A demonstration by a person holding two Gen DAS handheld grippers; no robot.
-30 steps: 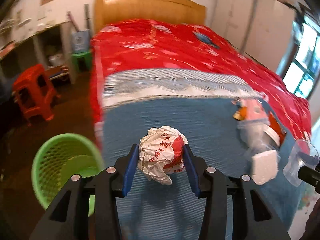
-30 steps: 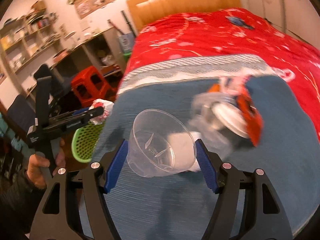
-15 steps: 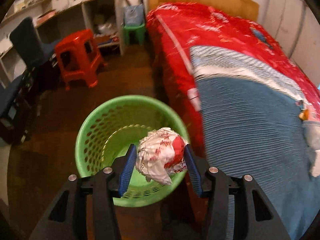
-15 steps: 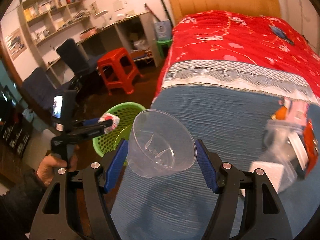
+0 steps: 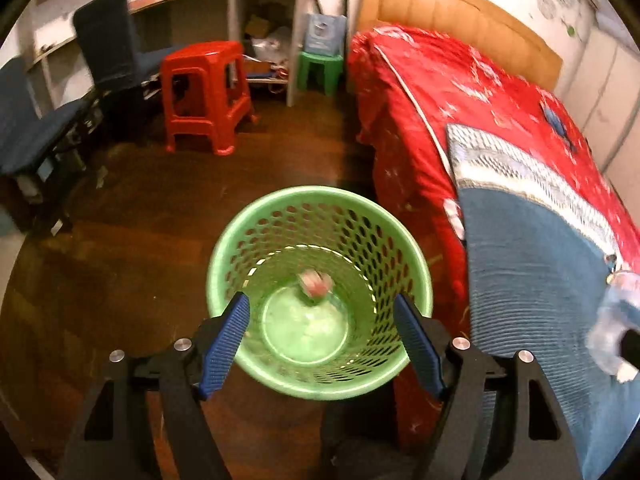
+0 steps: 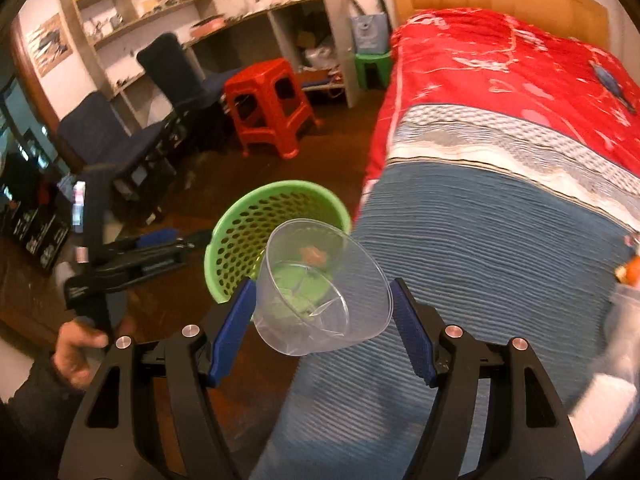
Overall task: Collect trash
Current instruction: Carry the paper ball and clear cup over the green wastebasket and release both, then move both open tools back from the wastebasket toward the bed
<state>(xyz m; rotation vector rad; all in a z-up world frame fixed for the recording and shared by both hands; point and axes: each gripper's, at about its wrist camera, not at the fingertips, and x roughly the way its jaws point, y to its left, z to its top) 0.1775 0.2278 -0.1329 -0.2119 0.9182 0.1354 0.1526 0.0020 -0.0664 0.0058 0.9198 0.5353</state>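
Observation:
A green mesh basket (image 5: 256,236) stands on the floor beside the bed. My left gripper (image 5: 320,334) is open and empty, held right above it. The crumpled red-and-white wrapper (image 5: 315,283) is a blur inside the basket, apart from the jaws. My right gripper (image 6: 322,314) is shut on a clear plastic cup (image 6: 320,284), held above the bed's left edge near the basket (image 6: 248,232). The left gripper (image 6: 192,245) shows at the basket's left rim. More trash (image 6: 624,304) lies blurred on the blue blanket at the far right.
The bed (image 5: 532,240) with a blue blanket and red cover fills the right side. A red stool (image 5: 204,92), a small green stool (image 5: 320,68), dark chairs (image 5: 36,128) and a shelf desk (image 6: 208,12) stand beyond on the brown floor.
My left gripper opened and let go of the crumpled wrapper, which dropped into the green basket. My right gripper moved left toward the basket with the cup still in it.

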